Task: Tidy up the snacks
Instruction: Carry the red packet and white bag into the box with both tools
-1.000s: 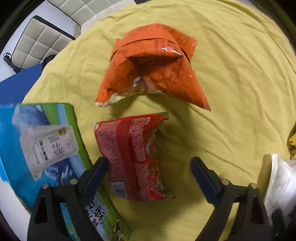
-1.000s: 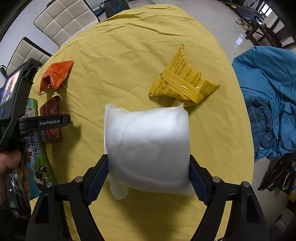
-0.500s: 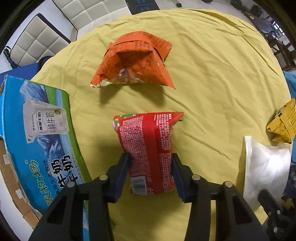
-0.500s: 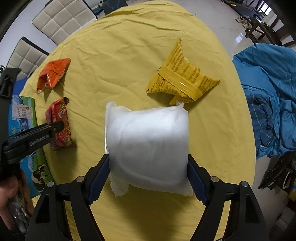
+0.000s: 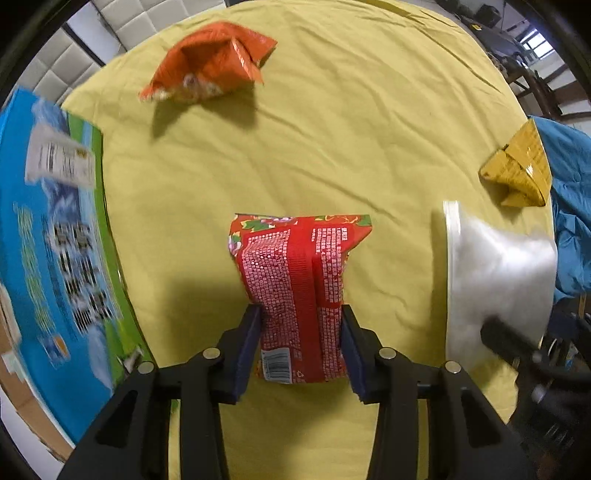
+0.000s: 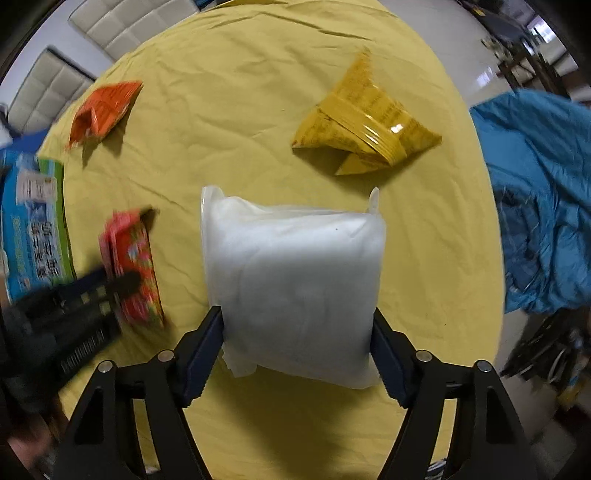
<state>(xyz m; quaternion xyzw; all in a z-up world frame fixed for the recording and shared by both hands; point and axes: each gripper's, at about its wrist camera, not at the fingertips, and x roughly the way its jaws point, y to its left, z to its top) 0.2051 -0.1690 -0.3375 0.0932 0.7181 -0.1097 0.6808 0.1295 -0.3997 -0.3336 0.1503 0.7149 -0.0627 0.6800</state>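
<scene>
My left gripper [image 5: 300,317] is shut on a red snack packet [image 5: 299,280], lifted above the yellow tablecloth [image 5: 369,147]; the same red packet [image 6: 129,266] shows blurred at the left of the right wrist view. The right gripper [image 6: 297,325] is shut on a white plastic packet [image 6: 295,280], also visible as the white packet [image 5: 495,280] at the right of the left wrist view. An orange packet [image 5: 210,66] lies far left on the cloth. A yellow packet [image 6: 365,125] lies far right.
A blue and green milk carton box [image 5: 51,236] stands at the table's left edge. White padded chairs [image 6: 110,22] stand behind the table. Blue cloth [image 6: 535,206] hangs off to the right. A hand [image 6: 22,435] holds the left gripper.
The left gripper closed on the red packet and raised it off the cloth, swinging right. The right gripper keeps its hold on the white packet, nearly still.
</scene>
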